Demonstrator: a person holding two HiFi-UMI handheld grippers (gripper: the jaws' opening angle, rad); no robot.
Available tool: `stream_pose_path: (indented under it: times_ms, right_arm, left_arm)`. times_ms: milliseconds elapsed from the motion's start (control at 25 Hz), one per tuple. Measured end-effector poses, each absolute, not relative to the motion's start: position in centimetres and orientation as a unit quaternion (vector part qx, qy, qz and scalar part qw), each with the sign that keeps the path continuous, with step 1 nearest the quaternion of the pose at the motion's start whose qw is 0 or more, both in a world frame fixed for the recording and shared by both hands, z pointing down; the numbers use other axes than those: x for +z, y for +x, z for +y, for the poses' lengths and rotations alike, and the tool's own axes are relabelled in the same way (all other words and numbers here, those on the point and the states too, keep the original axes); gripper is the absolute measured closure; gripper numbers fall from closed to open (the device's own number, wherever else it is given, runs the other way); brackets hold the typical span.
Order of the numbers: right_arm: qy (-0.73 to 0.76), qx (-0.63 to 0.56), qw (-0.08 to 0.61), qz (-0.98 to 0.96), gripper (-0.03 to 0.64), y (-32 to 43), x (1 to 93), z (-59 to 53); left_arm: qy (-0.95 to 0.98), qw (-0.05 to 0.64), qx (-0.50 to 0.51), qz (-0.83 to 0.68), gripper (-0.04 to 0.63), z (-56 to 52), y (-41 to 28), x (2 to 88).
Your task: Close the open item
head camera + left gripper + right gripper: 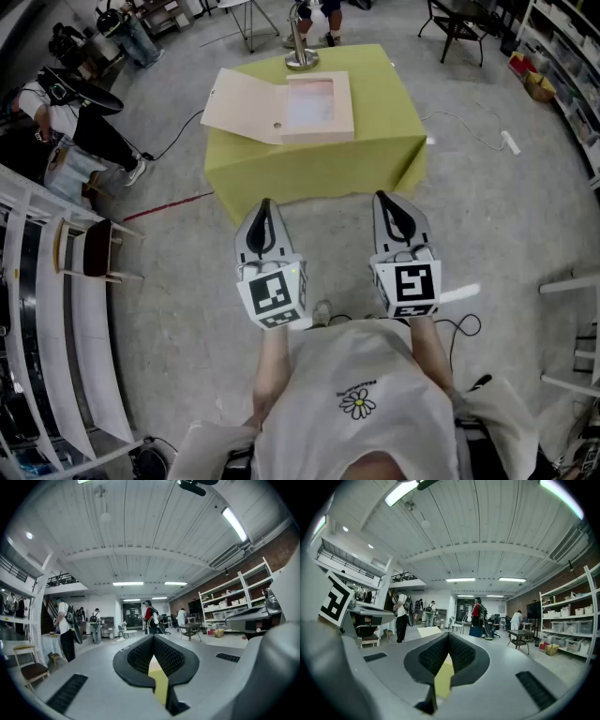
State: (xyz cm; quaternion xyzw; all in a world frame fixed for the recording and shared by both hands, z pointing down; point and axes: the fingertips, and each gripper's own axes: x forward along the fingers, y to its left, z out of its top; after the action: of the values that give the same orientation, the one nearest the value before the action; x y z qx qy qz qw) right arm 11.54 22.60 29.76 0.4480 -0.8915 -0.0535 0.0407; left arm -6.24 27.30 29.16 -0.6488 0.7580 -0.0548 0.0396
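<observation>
A flat pale box (317, 105) lies on the table under a yellow-green cloth (394, 122). Its lid (246, 105) is swung open to the left, and the inside shows whitish. Both grippers hang over the floor on the near side of the table, well short of the box and pointing toward it. My left gripper (264, 206) is shut with nothing between its jaws, and in its own view the left gripper (153, 638) shows only a sliver of cloth (159, 681) past the closed tips. My right gripper (383, 199) is likewise shut and empty, as the right gripper (448, 635) shows in its own view.
A metal stand (301, 52) rises at the table's far edge behind the box. A wooden chair (94, 251) and white racking (37, 309) line the left side. Shelving (572, 56) runs along the right. Cables (178, 131) trail on the floor, and people stand at the far left.
</observation>
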Motion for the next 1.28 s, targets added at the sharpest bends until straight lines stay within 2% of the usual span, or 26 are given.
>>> stream_pose_path:
  times_ms: [240, 600, 880, 1040, 1280]
  right_arm:
    - [0.453, -0.050, 0.047, -0.889, 0.604, 12.8, 30.3, 22.0]
    - [0.440, -0.056, 0.015, -0.896, 0.604, 15.4, 29.4, 22.7]
    - [0.427, -0.039, 0.039, -0.903, 0.604, 18.8, 31.7, 23.2]
    - [0.416, -0.019, 0.032, -0.909, 0.604, 20.6, 32.2, 24.0]
    - [0.411, -0.020, 0.028, -0.911, 0.604, 22.0, 32.2, 23.8]
  left_arm:
    - [-0.647, 0.040, -0.047, 0.760, 0.583, 26.7, -5.7, 28.8]
    - [-0.644, 0.026, -0.048, 0.764, 0.583, 26.7, -3.3, 29.6]
    - [-0.636, 0.019, -0.036, 0.771, 0.583, 26.7, 0.1, 30.1]
    - [-0.646, -0.007, 0.009, 0.763, 0.583, 26.4, 2.3, 29.8]
    - [-0.664, 0.035, -0.007, 0.747, 0.583, 25.7, 5.6, 28.0]
